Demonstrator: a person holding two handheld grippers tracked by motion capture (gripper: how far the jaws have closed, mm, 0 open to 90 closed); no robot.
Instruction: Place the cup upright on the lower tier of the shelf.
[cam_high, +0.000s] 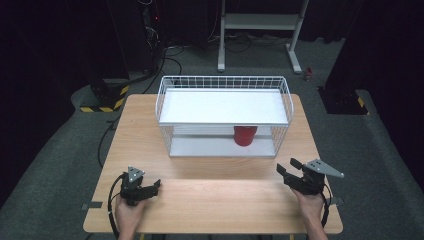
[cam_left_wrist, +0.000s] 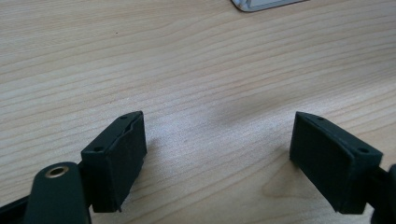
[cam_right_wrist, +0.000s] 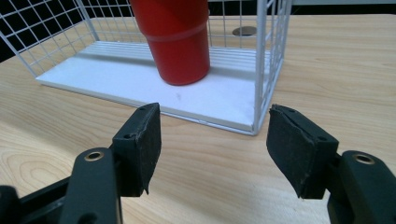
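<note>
While both hands rest near the wooden surface's (cam_high: 215, 200) front edge, the left tool (cam_high: 150, 190) and right tool (cam_high: 287, 167) stand spread and empty; the red cup (cam_high: 245, 135) sits on the wire rack's (cam_high: 165, 100) lower shelf, bare wood between.

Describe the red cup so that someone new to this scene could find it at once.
On the wooden table stands a white wire rack with two shelves. The red cup stands upright on the lower shelf, towards its right end, under the upper shelf. It is the rack's one red item.
</note>
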